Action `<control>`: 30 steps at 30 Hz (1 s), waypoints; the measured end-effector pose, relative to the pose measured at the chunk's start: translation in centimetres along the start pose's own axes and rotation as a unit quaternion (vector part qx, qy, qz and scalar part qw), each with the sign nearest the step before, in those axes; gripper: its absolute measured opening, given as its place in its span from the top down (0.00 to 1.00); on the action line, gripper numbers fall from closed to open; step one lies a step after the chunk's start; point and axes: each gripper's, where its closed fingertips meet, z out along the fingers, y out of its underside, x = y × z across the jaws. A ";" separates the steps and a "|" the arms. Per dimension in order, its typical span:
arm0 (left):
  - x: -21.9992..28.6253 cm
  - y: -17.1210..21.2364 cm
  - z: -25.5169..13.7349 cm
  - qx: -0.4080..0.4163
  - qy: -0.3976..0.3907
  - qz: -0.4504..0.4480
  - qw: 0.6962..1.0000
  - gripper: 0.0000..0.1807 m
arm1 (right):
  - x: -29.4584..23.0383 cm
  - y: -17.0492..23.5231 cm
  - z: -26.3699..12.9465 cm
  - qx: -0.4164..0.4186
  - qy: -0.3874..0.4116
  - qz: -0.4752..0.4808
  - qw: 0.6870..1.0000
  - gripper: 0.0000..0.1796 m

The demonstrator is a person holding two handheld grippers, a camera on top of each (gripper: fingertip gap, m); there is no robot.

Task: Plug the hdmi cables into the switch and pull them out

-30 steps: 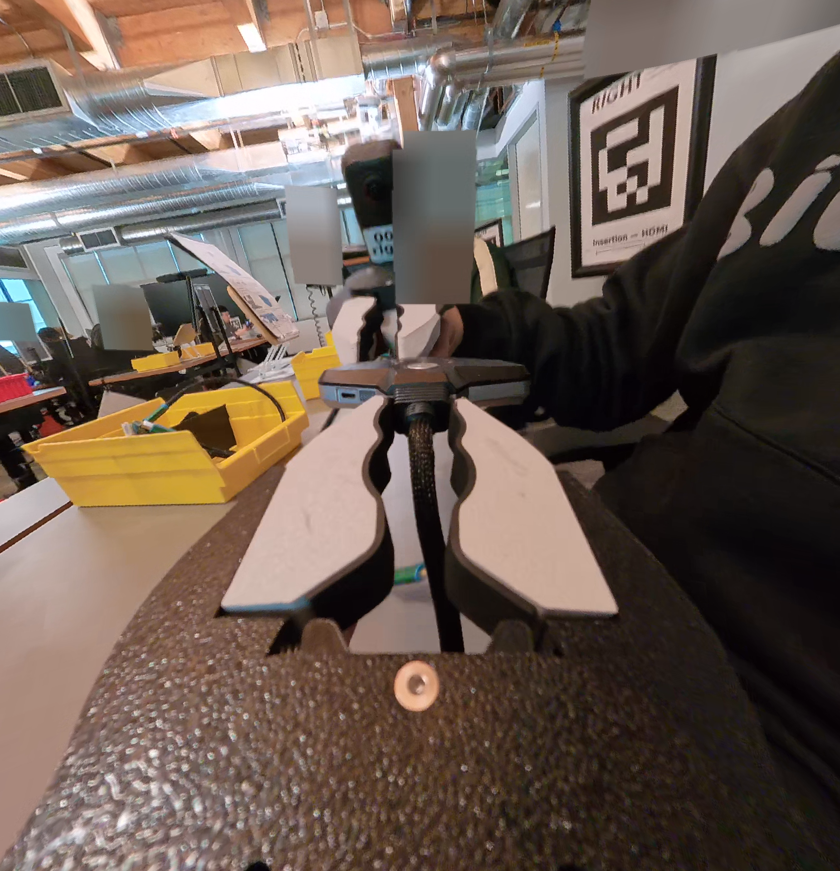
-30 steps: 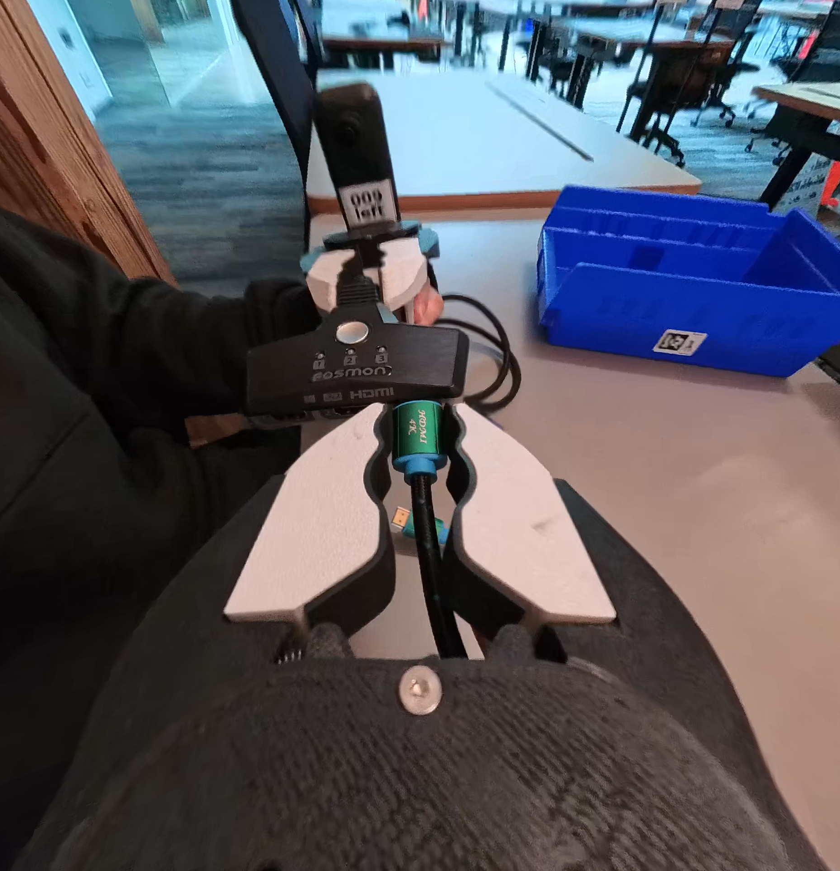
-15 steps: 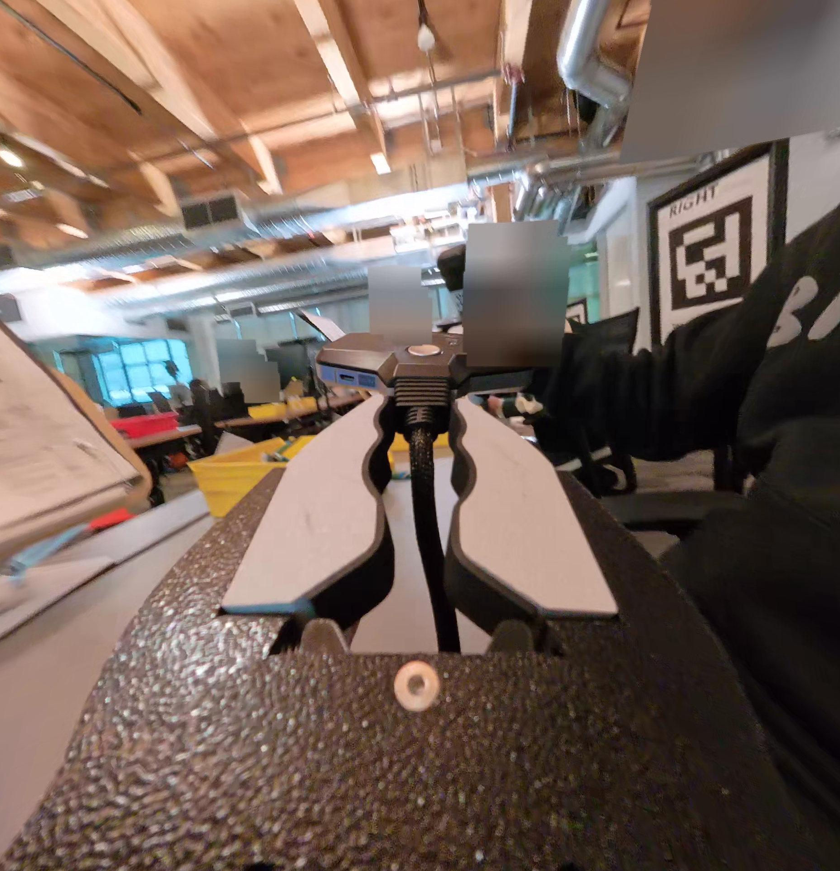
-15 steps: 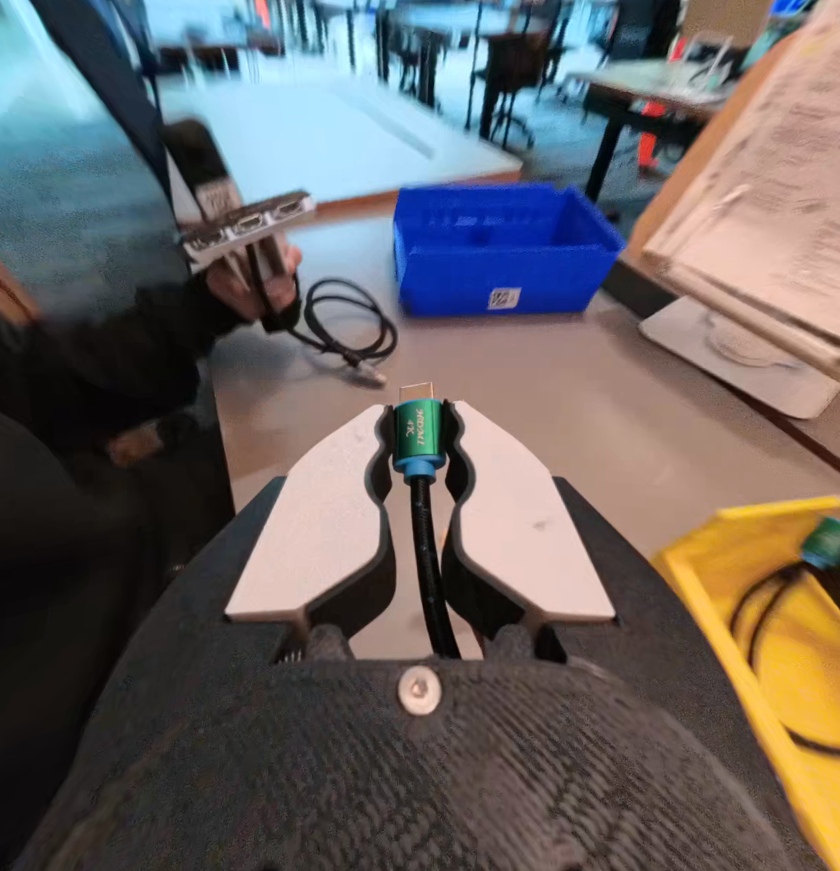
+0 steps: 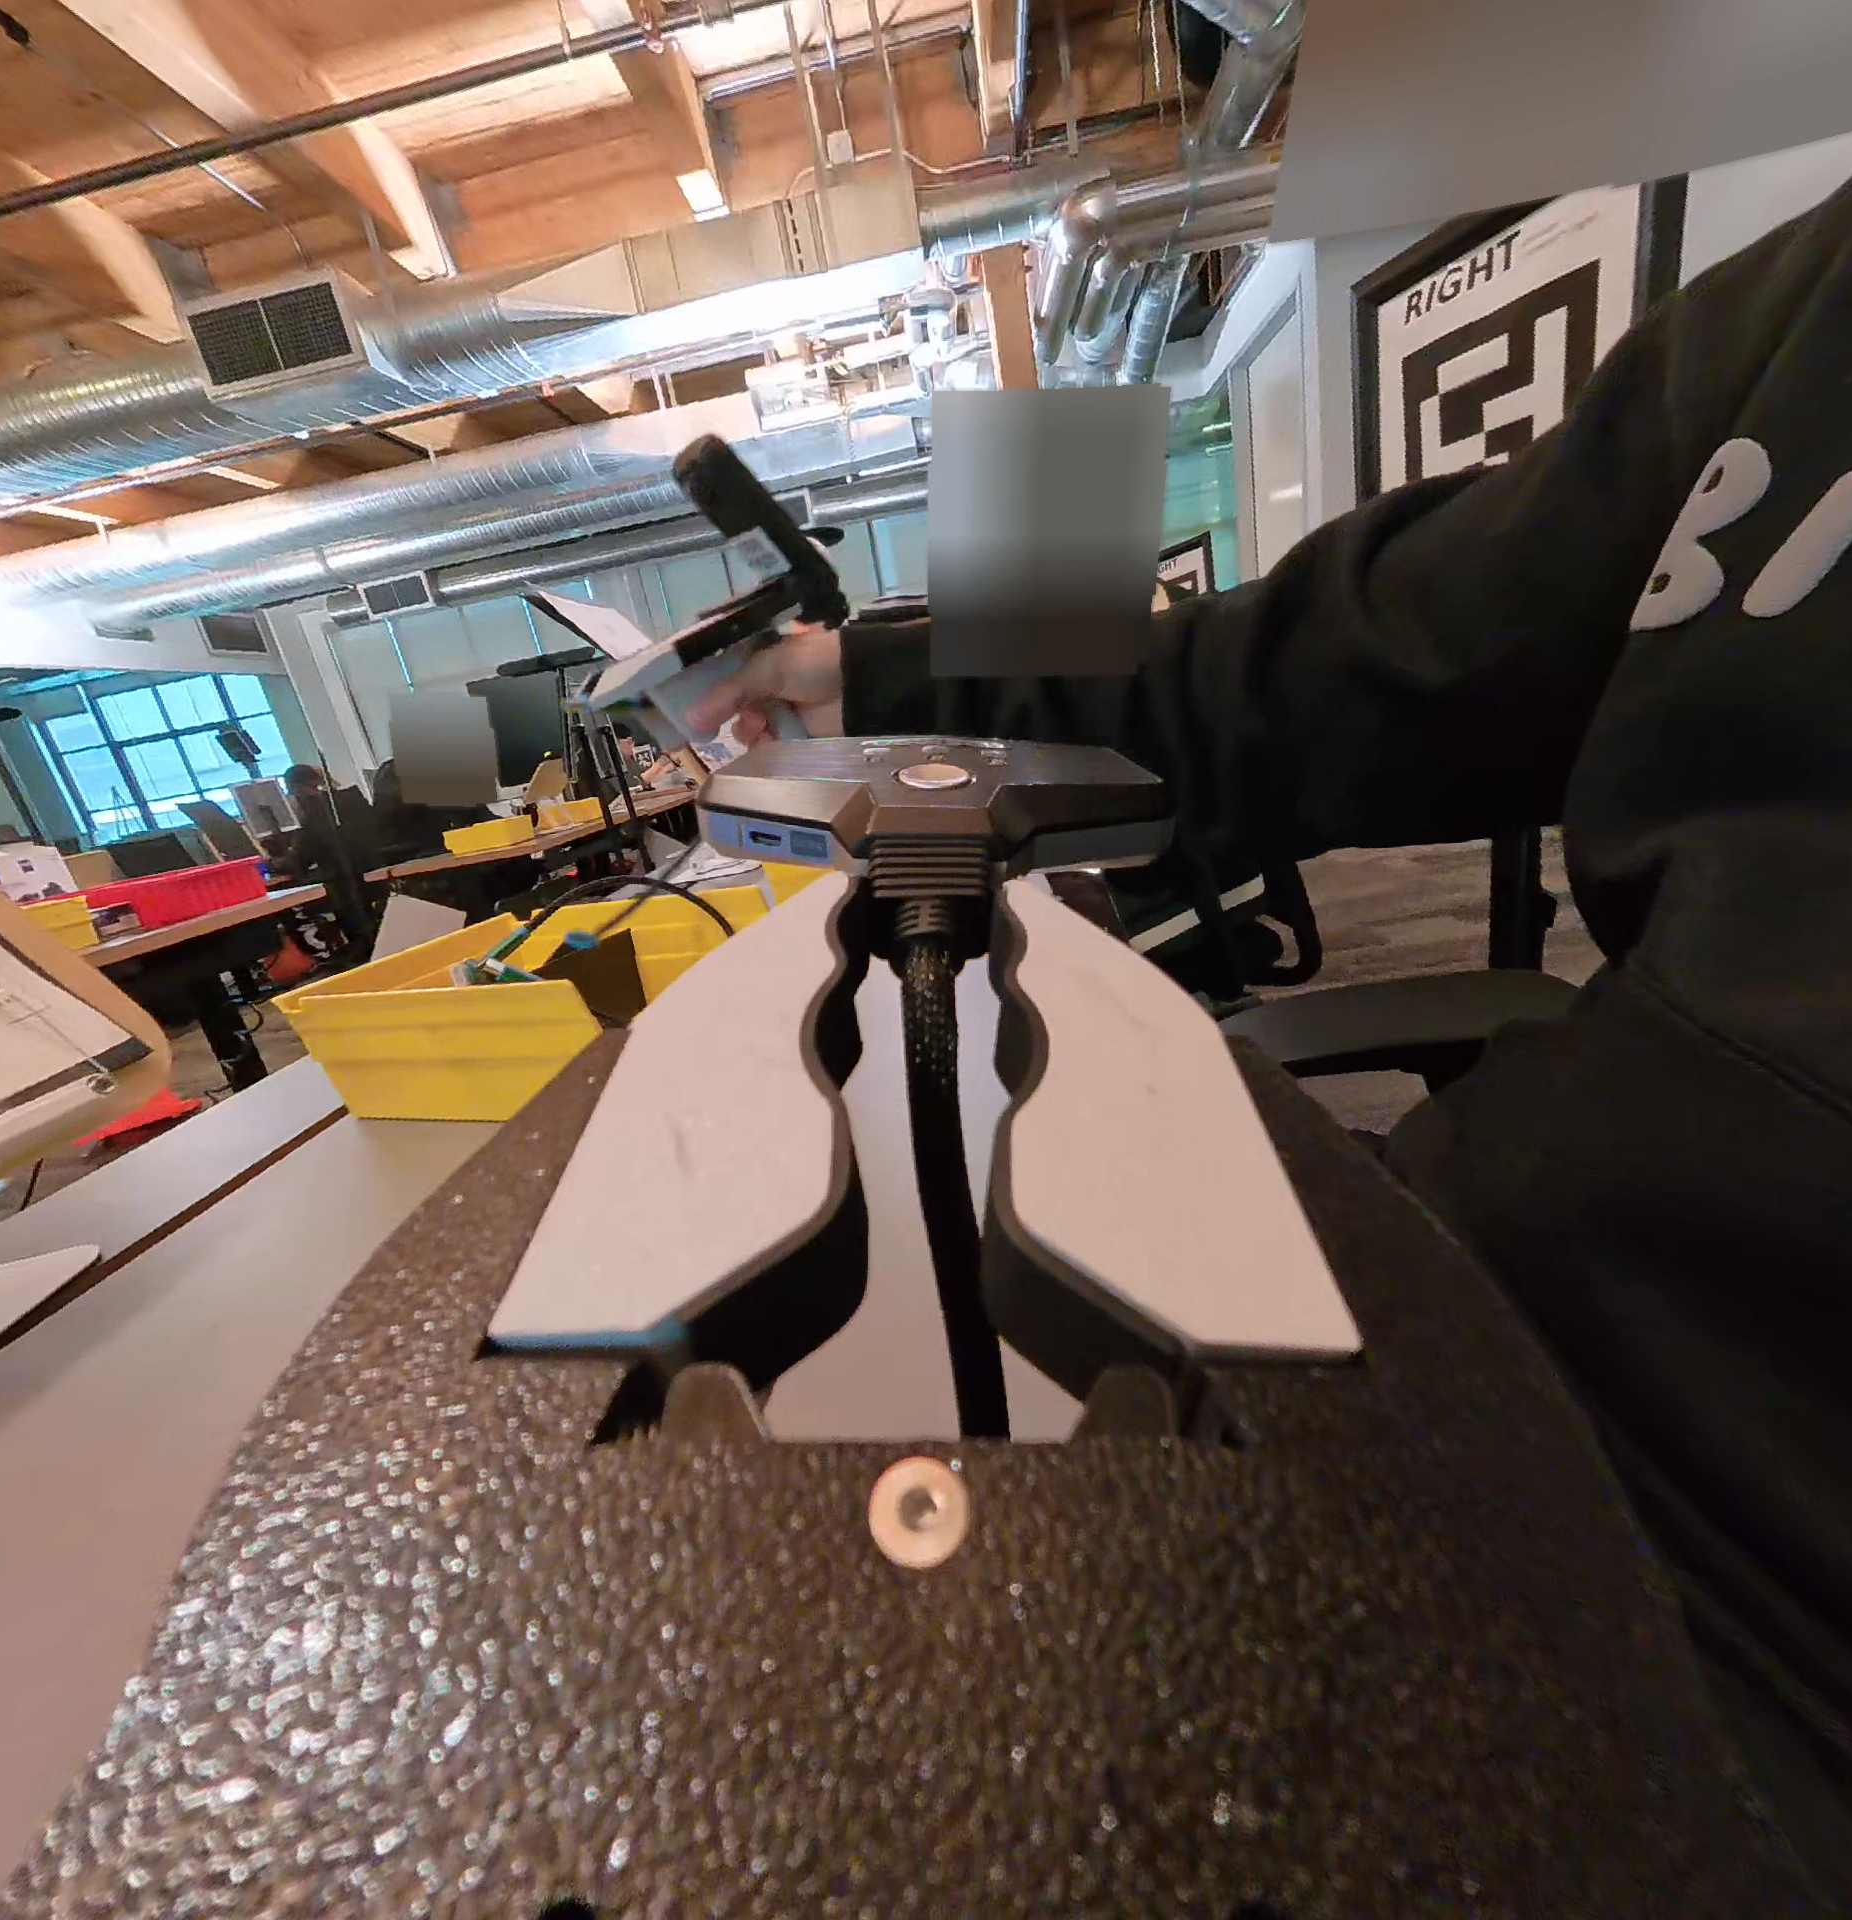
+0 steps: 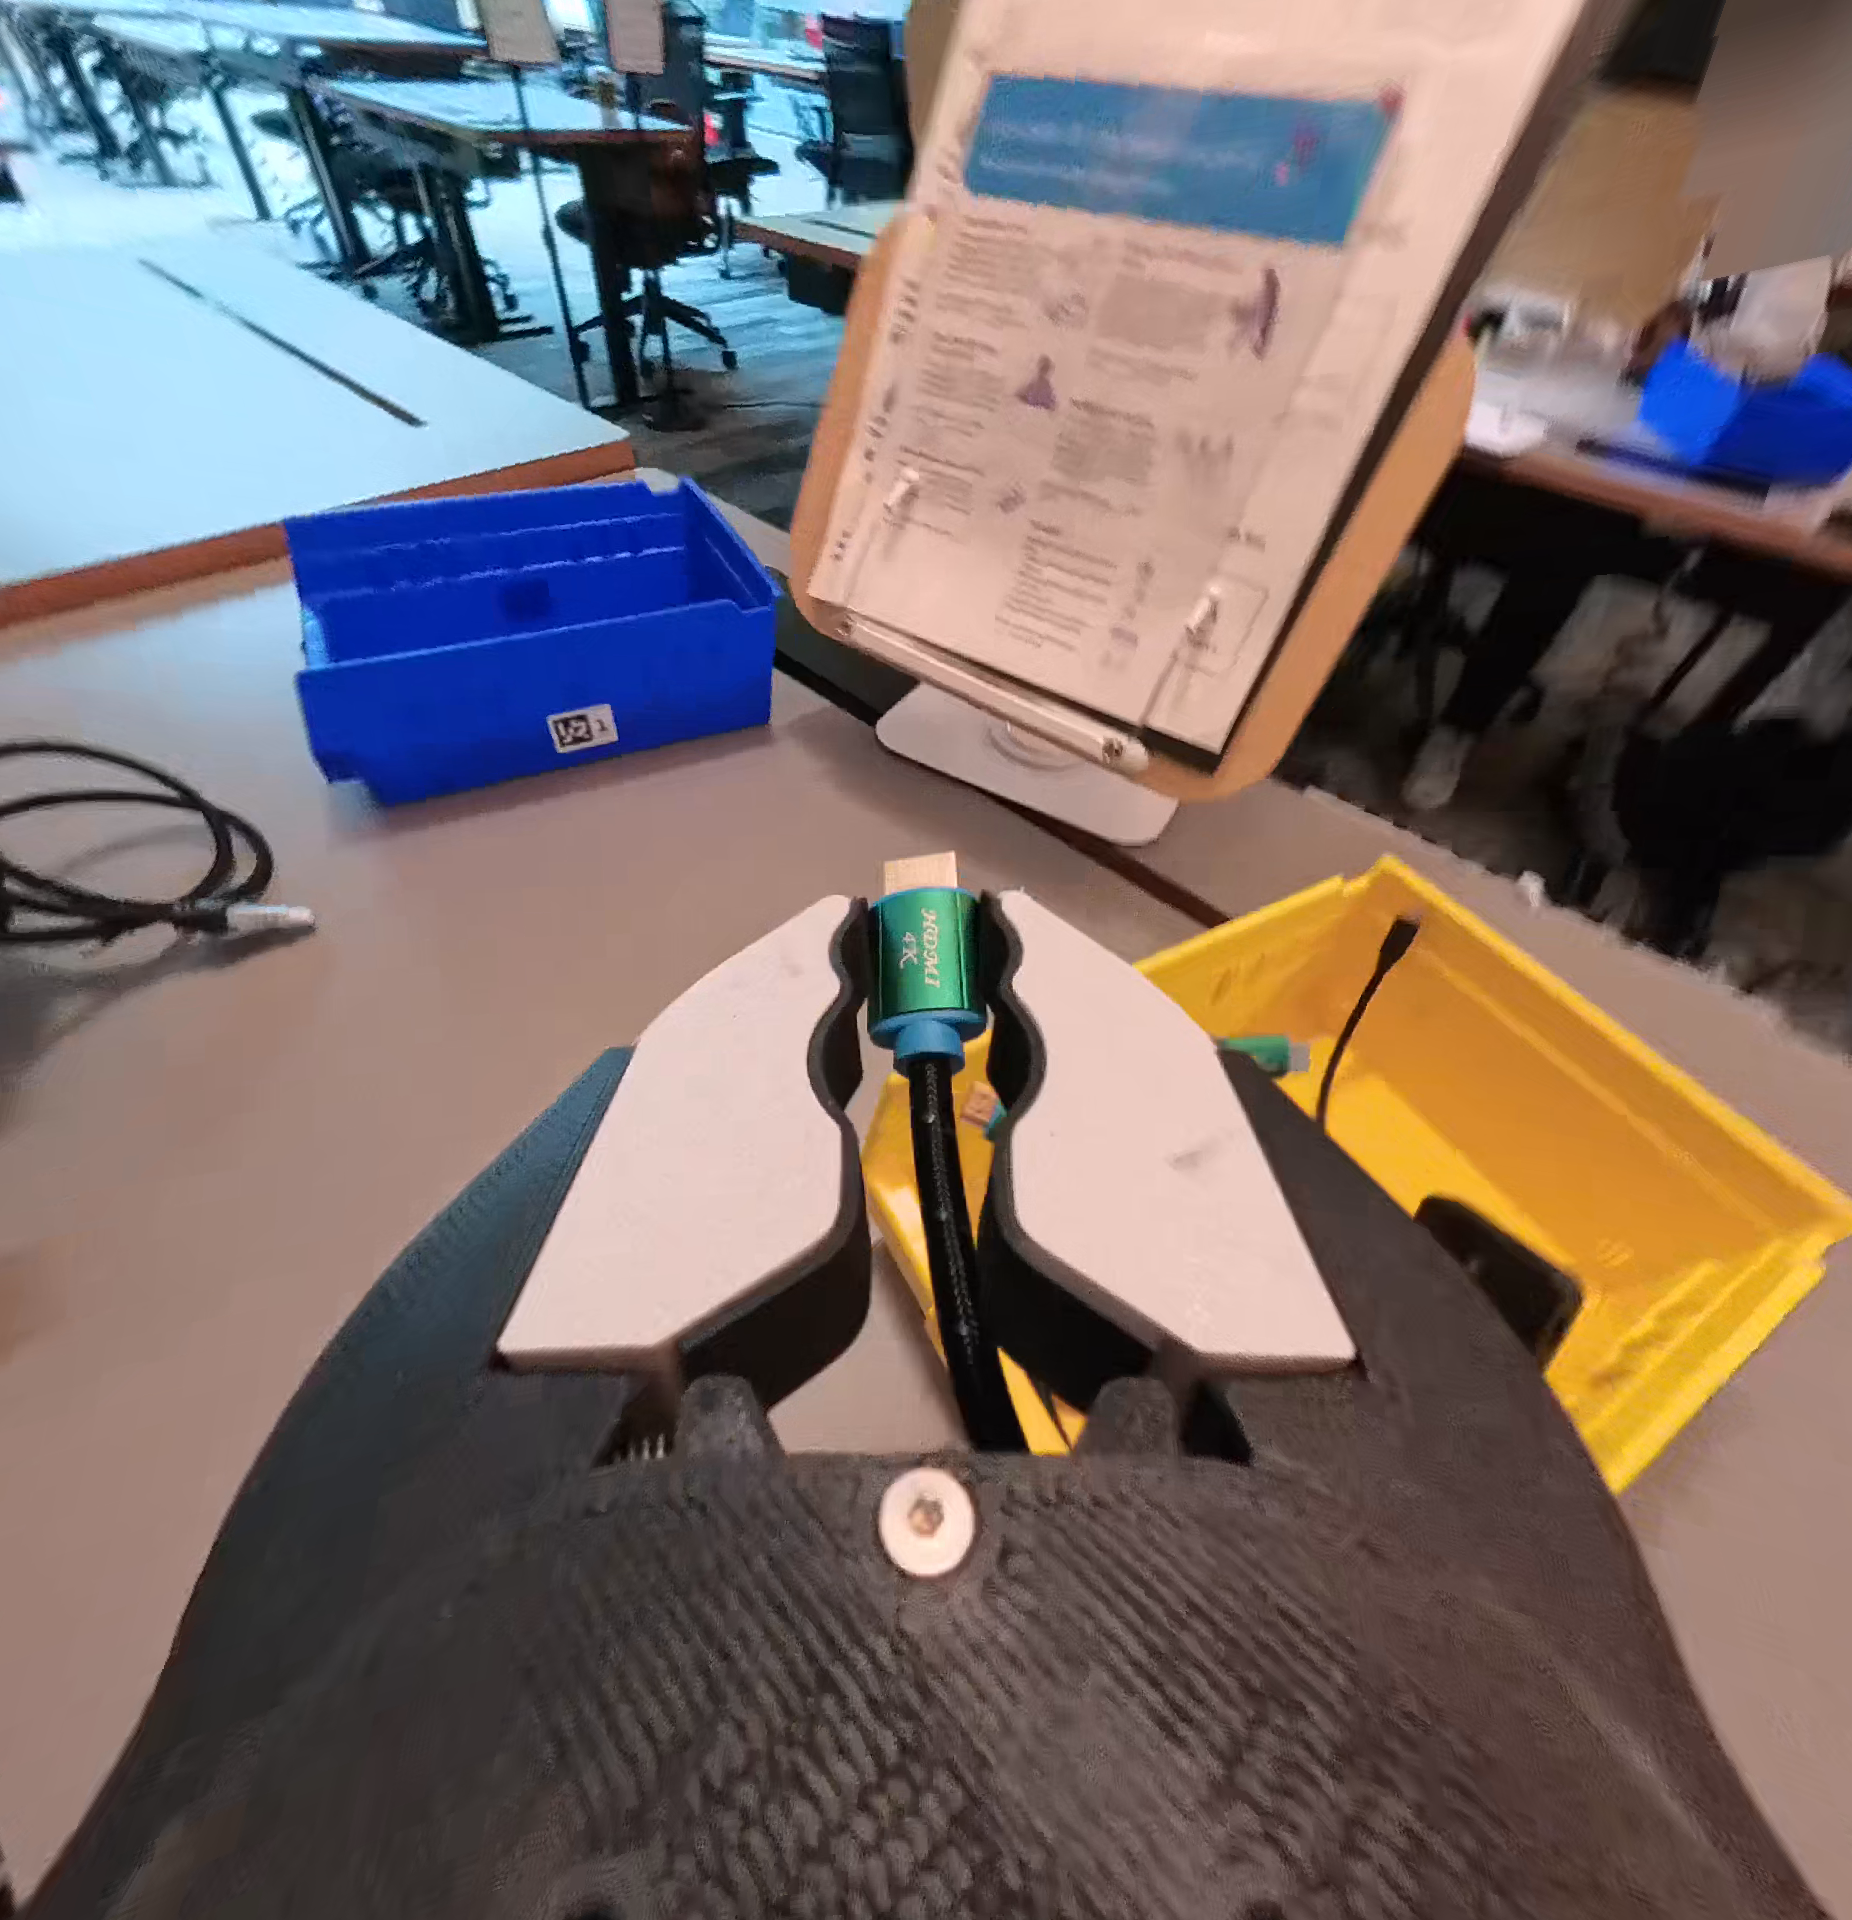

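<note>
1. Gripping the switch's (image 5: 937, 805) braided lead with our left gripper (image 5: 927, 914), jaws nearly closed around it, we hold the switch above the bench (image 5: 122, 1299).
2. Our right gripper (image 6: 917, 935) clamps the green HDMI plug (image 6: 920, 971), unplugged, above the yellow bin (image 6: 1524, 1122).
3. We see 1 blue bin (image 6: 532, 634) beyond.

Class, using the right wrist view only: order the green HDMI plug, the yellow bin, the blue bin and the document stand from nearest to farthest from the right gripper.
1. Green HDMI plug: clamped in the right gripper's jaws.
2. Yellow bin: right, just below the gripper.
3. Blue bin far left, document stand far right: too close to call.
</note>
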 end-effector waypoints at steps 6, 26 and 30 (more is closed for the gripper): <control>-0.2 0.5 -0.2 0.003 0.002 -0.009 1.000 0.88 | 4.2 1.6 2.5 0.079 0.024 0.112 0.990 0.89; -1.1 2.5 -0.6 0.010 0.000 -0.051 0.999 0.88 | 5.7 17.6 9.1 -0.404 -0.006 -0.086 0.911 0.78; -1.1 2.7 -0.6 0.011 0.002 -0.055 0.998 0.88 | 5.6 18.4 6.9 -0.495 -0.011 -0.155 0.855 0.70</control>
